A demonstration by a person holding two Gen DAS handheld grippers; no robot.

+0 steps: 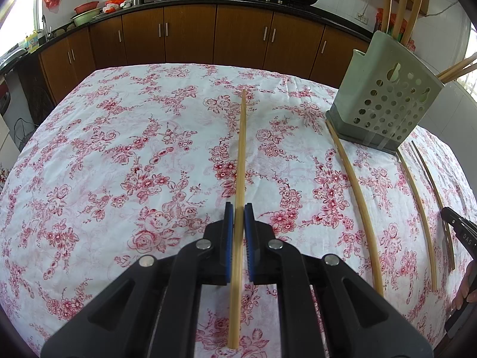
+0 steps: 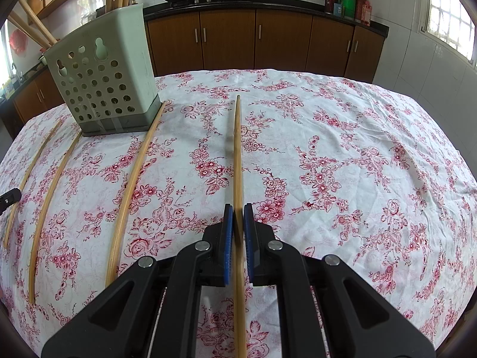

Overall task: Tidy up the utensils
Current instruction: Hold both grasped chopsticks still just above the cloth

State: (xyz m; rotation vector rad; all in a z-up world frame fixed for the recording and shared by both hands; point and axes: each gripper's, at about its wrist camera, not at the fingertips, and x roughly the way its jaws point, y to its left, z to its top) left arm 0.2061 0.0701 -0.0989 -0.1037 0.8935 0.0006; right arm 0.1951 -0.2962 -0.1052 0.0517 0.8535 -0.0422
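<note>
Black plastic arms with round metal rivets fill the bottom of both wrist views, each ending in a pair of ribbed blue pads. Left claw [image 1: 239, 212] is clamped on a chopstick [image 1: 240, 179], a long, thin, pale bamboo stick that runs out between the pads and slopes down toward the worktop [image 1: 119, 149]; its far tip seems to touch the cloth, though I cannot tell for sure. Right claw [image 2: 238, 212] is clamped the same way on a second chopstick [image 2: 237, 155] of the same make, slightly darker in its view. A white cloth printed with red and pink roses covers the worktop, creased in places. Three more chopsticks lie flat on the cloth between the two claws; the middle chopstick [image 1: 417, 214] and the outer chopstick [image 1: 438, 205] lie close together, while the near chopstick [image 1: 354, 185] lies by itself, its far end just beside the holder's base. One holder [image 2: 107, 86] stands upright toward the far edge of the worktop: a pale green plastic box, its wall punched with round holes and two gourd-shaped slots, on a darker grey base. Several more sticks stand inside it, leaning out of the top; their number is hard to count. At the right edge of the left view a person's fingers [image 1: 468, 286] show.
</note>
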